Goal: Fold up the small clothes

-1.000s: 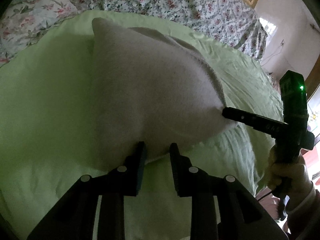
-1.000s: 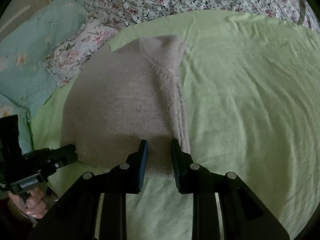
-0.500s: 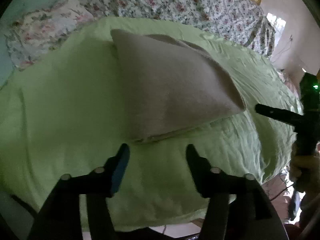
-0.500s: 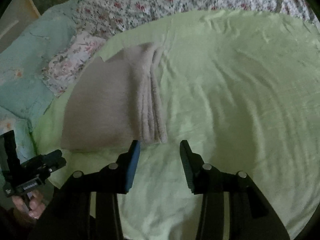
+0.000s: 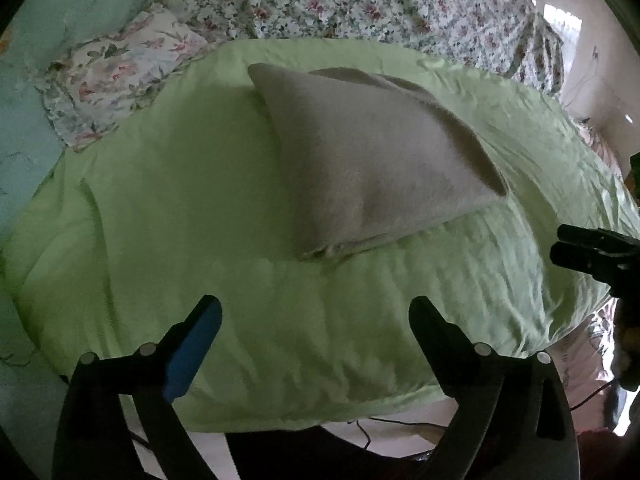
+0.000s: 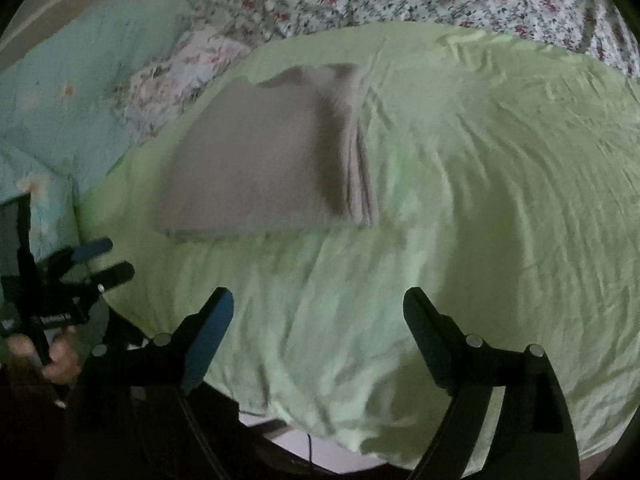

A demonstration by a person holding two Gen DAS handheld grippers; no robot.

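- Left gripper point(image 5: 316, 316): jaws spread wide, nothing between them, only bare green sheet point(image 5: 180, 208) under the gap. Blue pad visible on the inner face of one finger.
- Right gripper point(image 6: 318, 308): same, jaws wide apart and empty, over the near part of the sheet.
- Folded garment point(image 5: 372, 160): beige-grey, fleecy, lying flat on the green sheet, well ahead of the left fingertips, not touching either gripper.
- From the right wrist view the folded garment point(image 6: 264, 168) sits up and to the left of the jaws; stacked layer edges show along its right side, so it is folded several times over. Exact layer count is hard to tell, the frame is soft there.
- In the left wrist view its near corner shows layered hems; the top surface looks smooth.
- Right gripper point(image 5: 580, 252) also shows at the right edge of the left wrist view, clear of the garment.
- Left gripper point(image 6: 100, 260) shows at the lower left of the right wrist view, fingers apart, held by a hand point(image 6: 56, 360), just off the sheet edge.
- Surroundings: floral bedspread point(image 5: 360, 0) behind the sheet, floral pillow point(image 5: 116, 76) and pale teal quilt point(image 6: 80, 60) on the left.
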